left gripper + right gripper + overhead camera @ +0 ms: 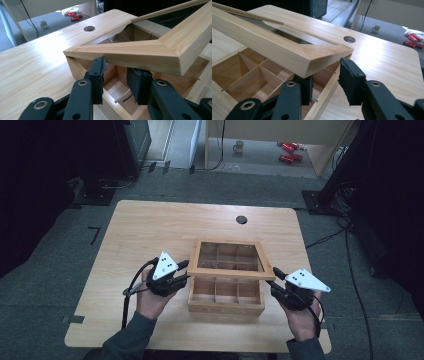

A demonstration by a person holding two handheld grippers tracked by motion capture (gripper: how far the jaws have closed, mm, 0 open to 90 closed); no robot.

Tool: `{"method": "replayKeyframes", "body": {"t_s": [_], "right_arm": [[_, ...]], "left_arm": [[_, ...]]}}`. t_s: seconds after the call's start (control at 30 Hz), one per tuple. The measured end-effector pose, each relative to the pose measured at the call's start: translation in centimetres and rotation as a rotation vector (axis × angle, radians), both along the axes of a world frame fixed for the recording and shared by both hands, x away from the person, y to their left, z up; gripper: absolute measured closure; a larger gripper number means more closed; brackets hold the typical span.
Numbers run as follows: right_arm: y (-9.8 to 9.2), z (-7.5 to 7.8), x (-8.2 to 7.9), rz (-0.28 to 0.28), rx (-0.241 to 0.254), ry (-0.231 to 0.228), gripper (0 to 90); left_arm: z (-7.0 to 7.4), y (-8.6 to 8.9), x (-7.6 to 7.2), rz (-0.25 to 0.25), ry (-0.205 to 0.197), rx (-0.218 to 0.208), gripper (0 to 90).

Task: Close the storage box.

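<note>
Under the raised front corners of the lid (pixel 140 51) we have both grippers. Our left gripper (pixel 117 80) sits with jaws parted beneath the left corner, pads gripping nothing; our right gripper (pixel 325 82) likewise stands released below the right corner. Beyond them, the lid tilts up over the wooden box (pixel 226 292), which rests near the front of the table (pixel 150 225). We can read no writing anywhere.

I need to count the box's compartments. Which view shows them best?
The high view: it looks down on the wooden box and its dividers, partly through the raised lid. Both gripper views catch a few compartments under the lid's corner.
</note>
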State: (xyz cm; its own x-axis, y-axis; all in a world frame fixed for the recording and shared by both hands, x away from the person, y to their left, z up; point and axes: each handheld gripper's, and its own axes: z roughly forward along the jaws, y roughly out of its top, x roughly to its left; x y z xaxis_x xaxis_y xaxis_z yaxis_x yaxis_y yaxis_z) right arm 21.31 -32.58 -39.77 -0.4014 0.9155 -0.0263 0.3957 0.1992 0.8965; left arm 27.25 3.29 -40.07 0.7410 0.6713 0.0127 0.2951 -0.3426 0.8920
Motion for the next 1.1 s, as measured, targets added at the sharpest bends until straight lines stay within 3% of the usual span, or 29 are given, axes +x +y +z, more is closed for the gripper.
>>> {"method": "replayKeyframes", "body": {"t_s": [0.07,0.23,0.67,1.1], "right_arm": [[-0.2,-0.1,-0.3,-0.003,0.015,0.012,57.1],[-0.4,0.0,-0.8,0.001,0.032,0.015,53.7],[0.0,-0.3,-1.8,0.01,0.029,0.012,53.6],[0.1,-1.1,-2.2,0.006,0.025,0.017,53.7]], "left_arm": [[-0.1,0.0,-0.1,0.002,0.002,-0.001,67.3],[-0.2,0.0,-0.2,0.001,0.005,0.002,67.3],[-0.9,0.0,-0.5,-0.002,0.023,-0.001,62.4],[-1.4,0.7,-1.9,-0.015,0.042,-0.017,59.0]]}}
